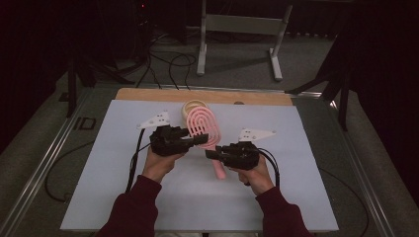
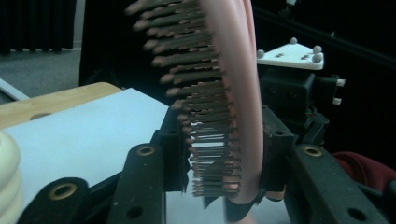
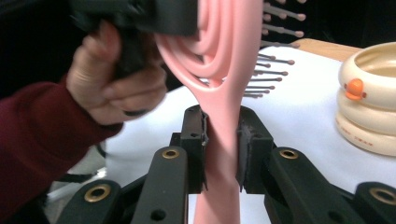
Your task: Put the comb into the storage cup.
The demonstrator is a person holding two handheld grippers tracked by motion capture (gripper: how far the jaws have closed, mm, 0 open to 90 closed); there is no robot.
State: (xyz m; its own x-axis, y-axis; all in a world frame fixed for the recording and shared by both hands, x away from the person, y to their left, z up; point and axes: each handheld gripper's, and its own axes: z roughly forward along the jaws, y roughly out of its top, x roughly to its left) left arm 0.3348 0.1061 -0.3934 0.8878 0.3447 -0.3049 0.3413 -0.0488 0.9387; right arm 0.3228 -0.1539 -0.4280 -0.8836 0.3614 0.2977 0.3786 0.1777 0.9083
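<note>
A pink hairbrush (image 1: 203, 127) is held up off the white mat (image 1: 123, 197), above its middle and toward the far edge, shared between both grippers. The right gripper (image 3: 221, 140) has its jaws pressed onto the brush's handle just below the head, pinching it firmly. The left gripper (image 2: 219, 158) has its jaws around the lower part of the head, one against the bristle tips and the other against the smooth pink back, so it looks to be pinching the head across its thickness. A cream ringed pot (image 3: 369, 100) sits on the mat just behind the brush, near the far edge. The main risk is the left grip: bristles bend and give, so the head could twist or slide out if the two hands pull in different directions. A sudden slip could drop the brush onto the mat or knock the pot behind it.
</note>
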